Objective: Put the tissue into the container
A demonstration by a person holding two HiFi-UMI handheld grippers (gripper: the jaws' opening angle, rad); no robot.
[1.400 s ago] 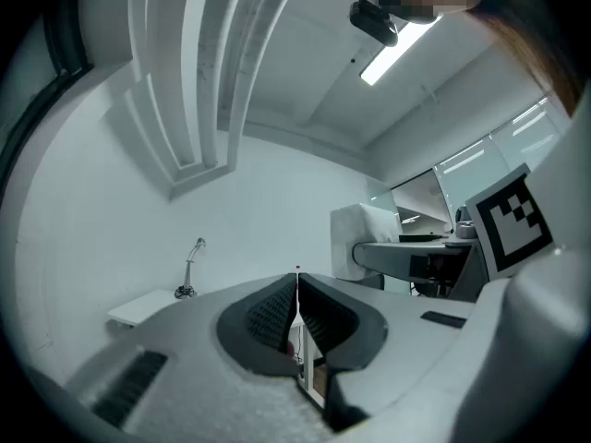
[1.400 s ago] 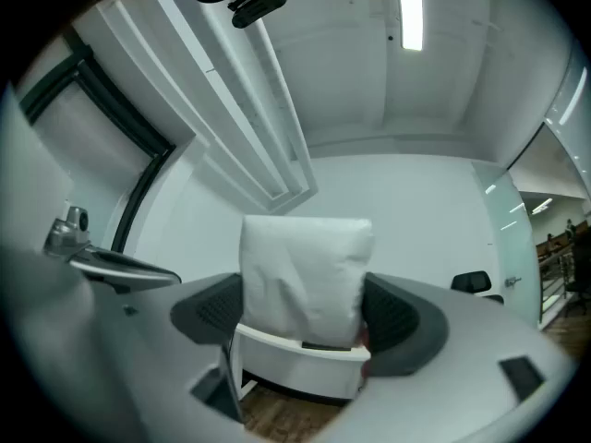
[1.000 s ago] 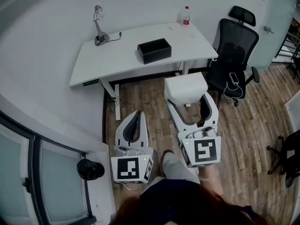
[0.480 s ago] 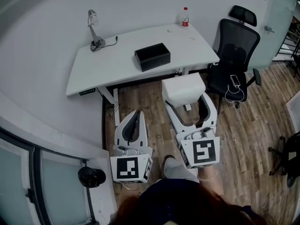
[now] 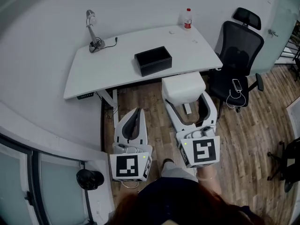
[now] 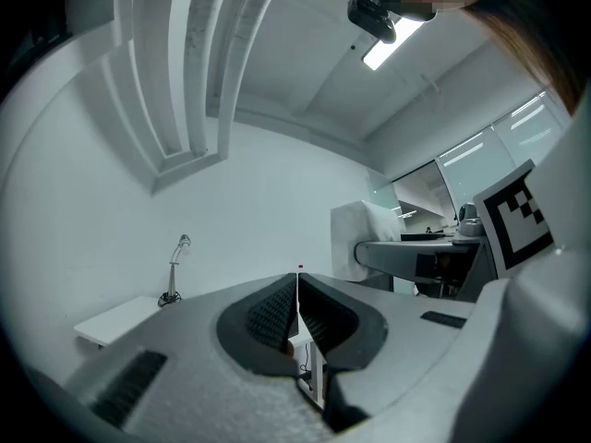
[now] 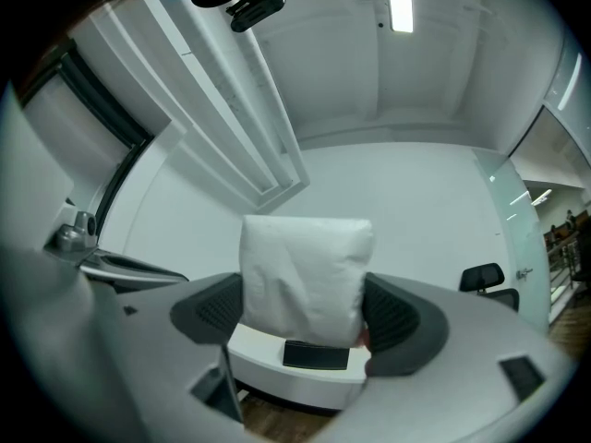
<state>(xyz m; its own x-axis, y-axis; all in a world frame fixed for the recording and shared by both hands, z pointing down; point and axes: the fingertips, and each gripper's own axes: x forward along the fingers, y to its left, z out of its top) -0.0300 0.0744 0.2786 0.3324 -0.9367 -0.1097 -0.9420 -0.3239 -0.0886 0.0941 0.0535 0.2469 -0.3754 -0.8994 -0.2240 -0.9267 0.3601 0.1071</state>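
White tissue pack (image 5: 183,89) clamped between the spread jaws of the right gripper (image 5: 190,102), over the wooden floor (image 5: 150,102) in front of the white desk (image 5: 108,67), black container (image 5: 153,60) on that desk, well apart, left gripper (image 5: 135,114) alongside, jaws pressed together, empty.

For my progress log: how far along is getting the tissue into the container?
Done: the soft white tissue pack is gripped in the right claw. In hand: held over the wooden floor, short of the white desk. Left: reach the black rectangular container on that desk and release the pack inside. The left claw is shut, empty.
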